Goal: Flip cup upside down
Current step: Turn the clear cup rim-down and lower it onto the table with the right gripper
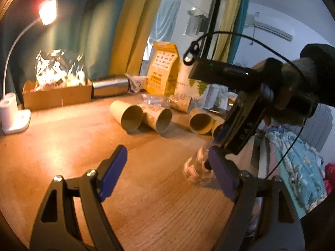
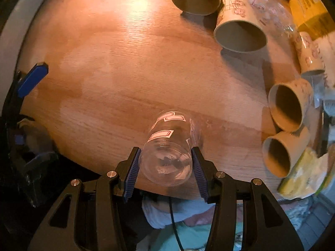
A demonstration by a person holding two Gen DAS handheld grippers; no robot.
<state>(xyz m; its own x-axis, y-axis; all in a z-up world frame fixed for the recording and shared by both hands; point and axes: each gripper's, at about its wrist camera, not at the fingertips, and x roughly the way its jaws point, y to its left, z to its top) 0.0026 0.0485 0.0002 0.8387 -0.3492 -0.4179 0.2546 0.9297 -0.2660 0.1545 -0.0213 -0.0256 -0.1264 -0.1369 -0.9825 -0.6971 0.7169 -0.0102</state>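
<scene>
the right hand-held gripper (image 2: 165, 165) is clenched on the clear plastic cup (image 2: 169, 152), pads at its base end, the cup inverted with its mouth at the wooden worktop (image 2: 104, 62) near the front edge. it looks light, thin and slippery, likely to crush if squeezed hard. the left hand-held gripper (image 1: 167, 173) hovers released nearby.

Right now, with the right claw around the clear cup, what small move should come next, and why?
Probably open the right claw and lift away. The clear cup already looks inverted, base toward the camera and mouth down on the wooden table, though rim contact isn't certain.
</scene>
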